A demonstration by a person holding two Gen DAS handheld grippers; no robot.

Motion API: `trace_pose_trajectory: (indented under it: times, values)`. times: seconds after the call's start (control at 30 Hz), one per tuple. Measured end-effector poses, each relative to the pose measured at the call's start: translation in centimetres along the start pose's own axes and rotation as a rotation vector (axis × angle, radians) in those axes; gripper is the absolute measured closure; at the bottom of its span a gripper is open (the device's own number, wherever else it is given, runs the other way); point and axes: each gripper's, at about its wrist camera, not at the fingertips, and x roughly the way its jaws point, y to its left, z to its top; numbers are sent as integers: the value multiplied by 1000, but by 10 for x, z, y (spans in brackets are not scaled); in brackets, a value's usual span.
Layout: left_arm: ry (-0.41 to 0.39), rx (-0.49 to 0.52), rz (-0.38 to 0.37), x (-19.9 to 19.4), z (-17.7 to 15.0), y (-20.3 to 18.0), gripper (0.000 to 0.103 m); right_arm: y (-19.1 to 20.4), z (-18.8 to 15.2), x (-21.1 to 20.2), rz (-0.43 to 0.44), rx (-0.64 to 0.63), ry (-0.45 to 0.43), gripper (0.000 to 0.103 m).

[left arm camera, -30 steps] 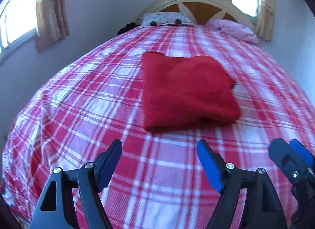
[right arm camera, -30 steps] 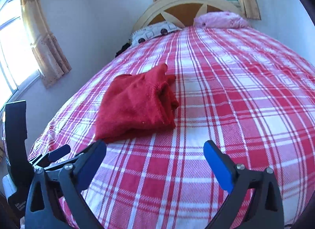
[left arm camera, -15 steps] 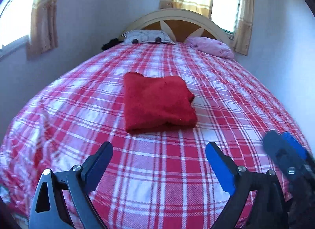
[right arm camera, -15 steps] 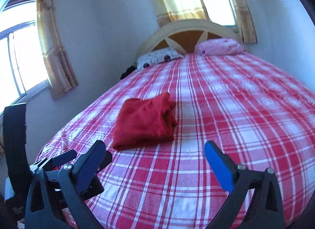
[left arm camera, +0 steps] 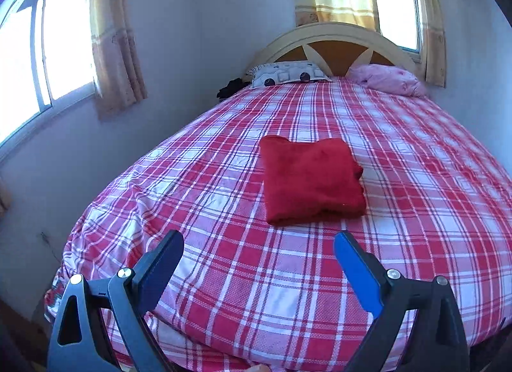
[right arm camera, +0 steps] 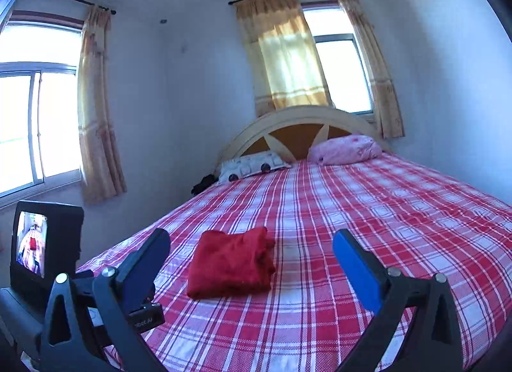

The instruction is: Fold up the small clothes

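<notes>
a folded red garment (left arm camera: 312,180) was laid flat on the plaid bedspread (left arm camera: 224,276), near the middle of the bed. the left gripper (left arm camera: 257,255) was held with its jaws apart, short of the garment and clear of it. the right gripper (right arm camera: 251,253) was likewise spread wide, nothing between its fingers.

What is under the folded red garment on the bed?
The folded red garment lies directly on the red plaid bedspread, with nothing else visible at its edges. The patch beneath it is covered. Both grippers, left and right, hang open, apart from it.
</notes>
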Motion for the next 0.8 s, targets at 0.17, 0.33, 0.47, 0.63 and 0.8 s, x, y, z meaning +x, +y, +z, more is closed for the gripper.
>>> trace_pose_trajectory:
  times: [0.17,0.33,0.47,0.63,0.8]
  values:
    - [-34,-3,11,-7,0,-1,7,-3,-3,1,-15,5,13,0]
    - [-87,-11,15,-18,2,2,7,-4,-5,-2,-13,13,22,0]
    - [-107,-4,29,-22,4,2,7,1,-5,-4,-4,-3,23,0]
    - [-103,-13,24,-22,4,6,7,5,-3,5,19,-4,68,0]
    - [-97,-22,21,-21,4,8,7,5,-6,7,8,-6,79,0]
